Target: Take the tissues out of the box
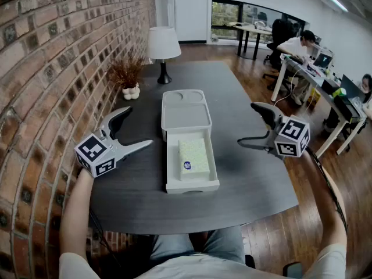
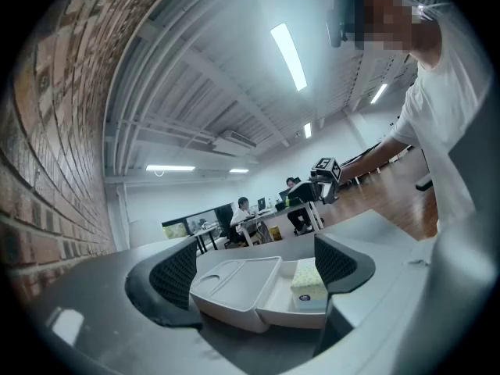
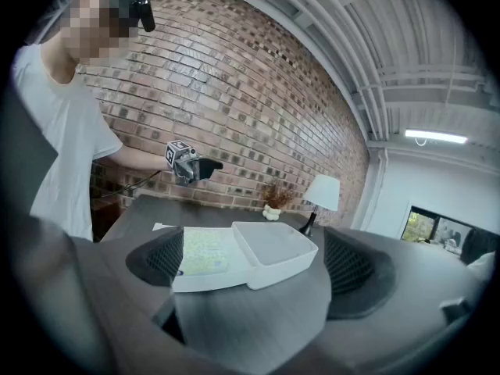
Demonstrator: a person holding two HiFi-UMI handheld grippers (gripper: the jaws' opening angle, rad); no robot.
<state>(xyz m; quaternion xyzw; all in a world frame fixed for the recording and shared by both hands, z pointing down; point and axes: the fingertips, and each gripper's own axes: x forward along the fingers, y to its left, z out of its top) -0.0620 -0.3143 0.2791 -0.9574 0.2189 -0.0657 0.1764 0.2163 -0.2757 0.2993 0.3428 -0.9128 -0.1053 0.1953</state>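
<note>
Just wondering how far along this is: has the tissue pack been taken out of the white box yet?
No, the tissue pack lies inside the pulled-out drawer of the white box.

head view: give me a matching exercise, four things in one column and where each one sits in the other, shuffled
Things:
1. tissue pack
2. lamp
3. dried plant
4. right gripper

Places:
a. far end of the table, beyond the white box
b. lying in the open part of the white box
c. beside the brick wall, left of the lamp
d. held to the right of the white box, jaws apart

Pairs: 1-b, 2-a, 3-c, 4-d
</note>
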